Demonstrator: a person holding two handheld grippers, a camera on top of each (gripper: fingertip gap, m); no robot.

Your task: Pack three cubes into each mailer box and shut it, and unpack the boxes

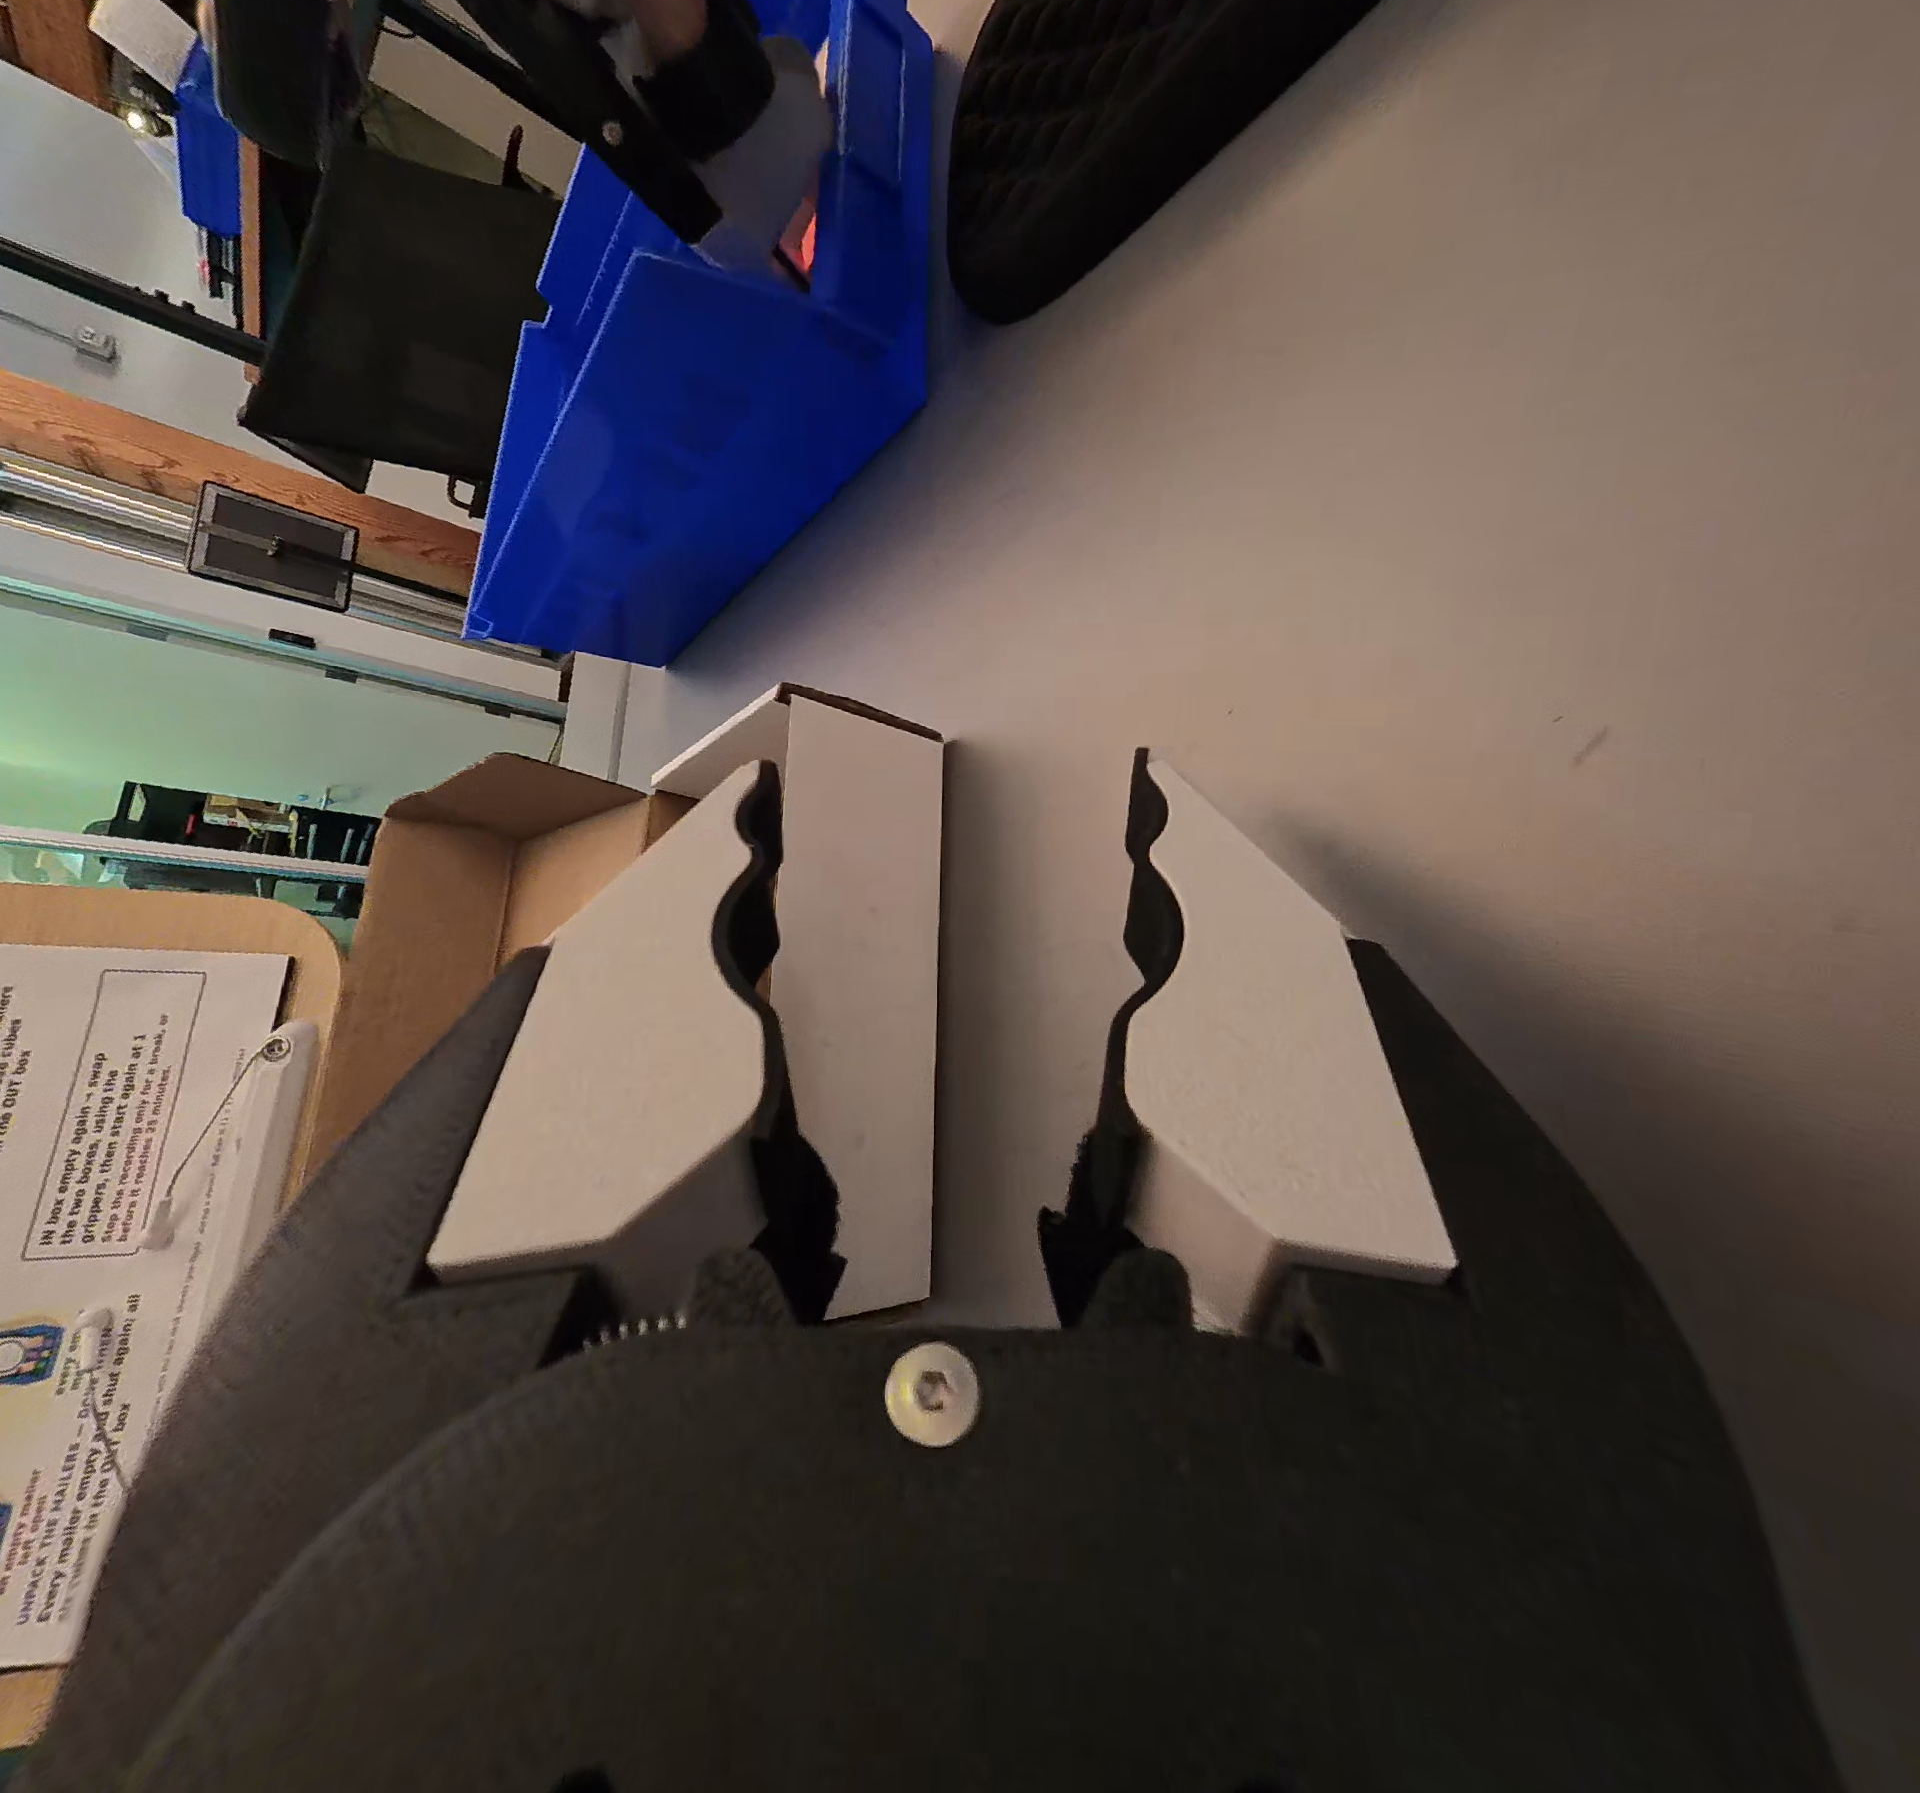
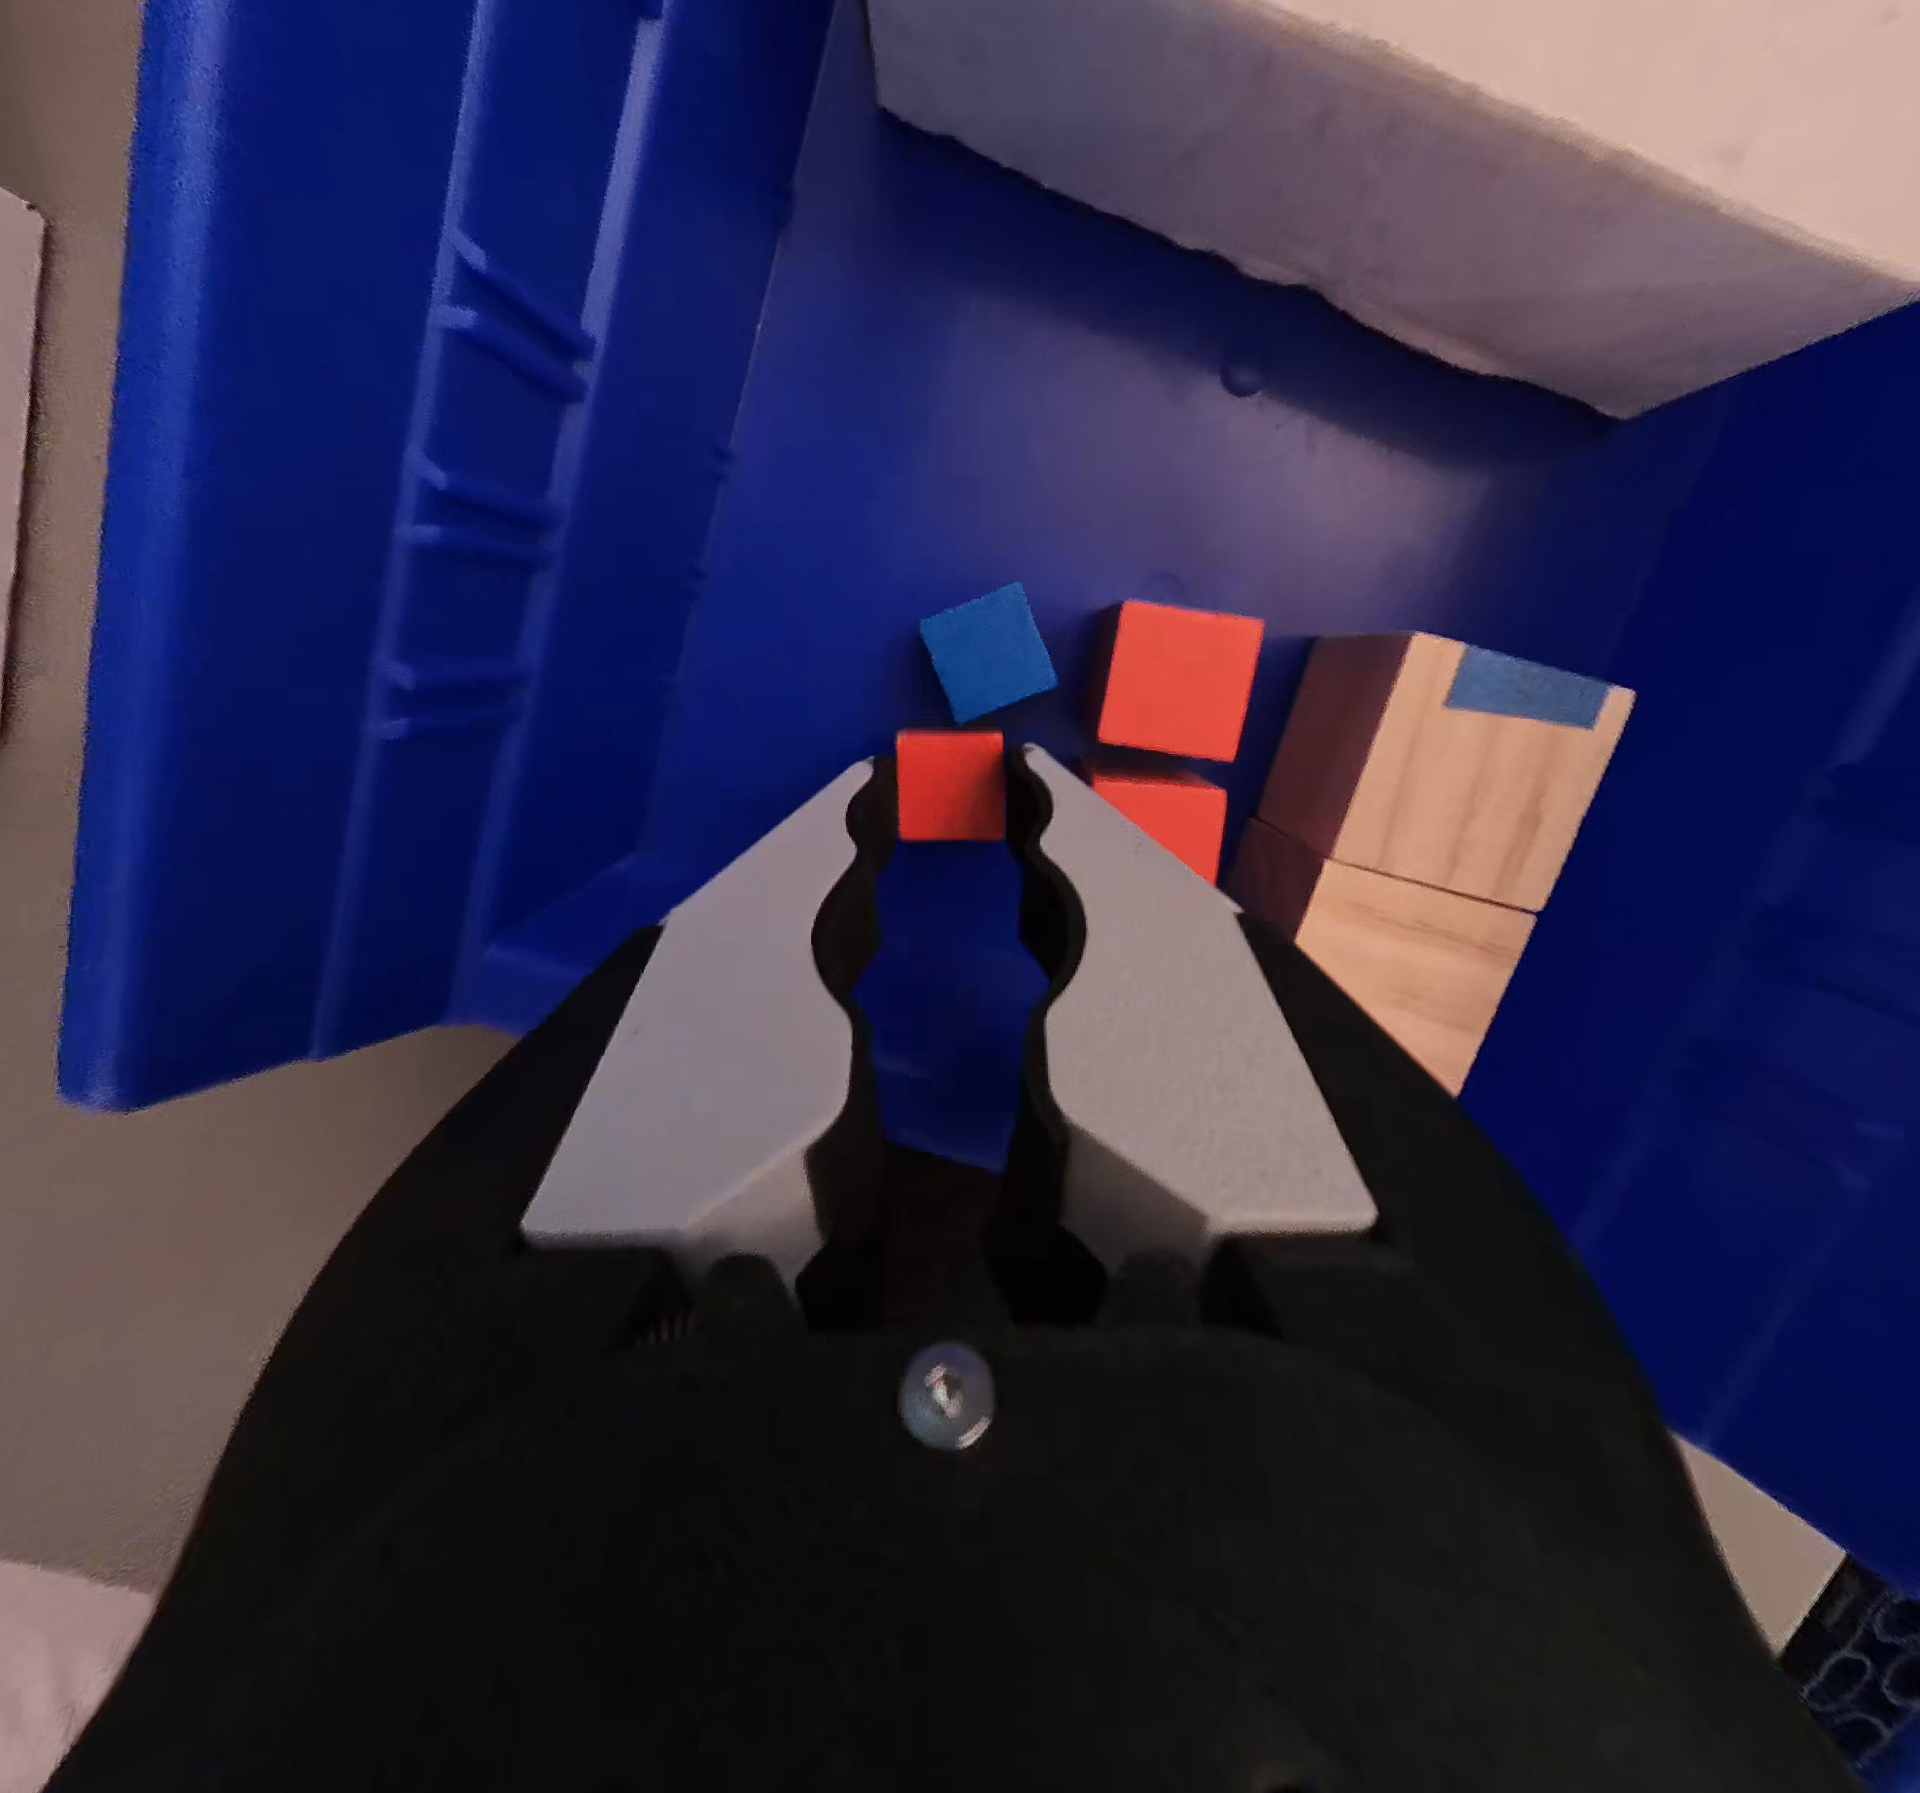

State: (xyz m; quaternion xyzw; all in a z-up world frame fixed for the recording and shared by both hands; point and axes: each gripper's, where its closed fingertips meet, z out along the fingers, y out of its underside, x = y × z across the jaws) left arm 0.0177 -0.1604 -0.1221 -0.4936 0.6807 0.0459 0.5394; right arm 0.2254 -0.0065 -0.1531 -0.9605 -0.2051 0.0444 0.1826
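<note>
My left gripper [image 1: 956,787] is open over the grey table, next to an open white mailer box [image 1: 862,964] whose side wall stands between my fingers; nothing is gripped. My right gripper [image 2: 951,777] is inside a blue bin [image 2: 1143,496] and is shut on a small red cube [image 2: 951,785] at its fingertips. A blue cube [image 2: 987,668], two more red cubes [image 2: 1179,678] and wooden blocks [image 2: 1455,756] lie on the bin floor. The left wrist view shows the blue bin [image 1: 707,455] farther off with the right gripper [image 1: 748,185] reaching into it.
A black quilted pad [image 1: 1174,70] lies beyond the bin. A brown cardboard box [image 1: 447,902] and a printed instruction sheet [image 1: 114,1224] sit at the left of the left wrist view. White foam or cardboard [image 2: 1351,102] lies behind the bin. The tips of one gripper are about 25 cm away from the tips of the other.
</note>
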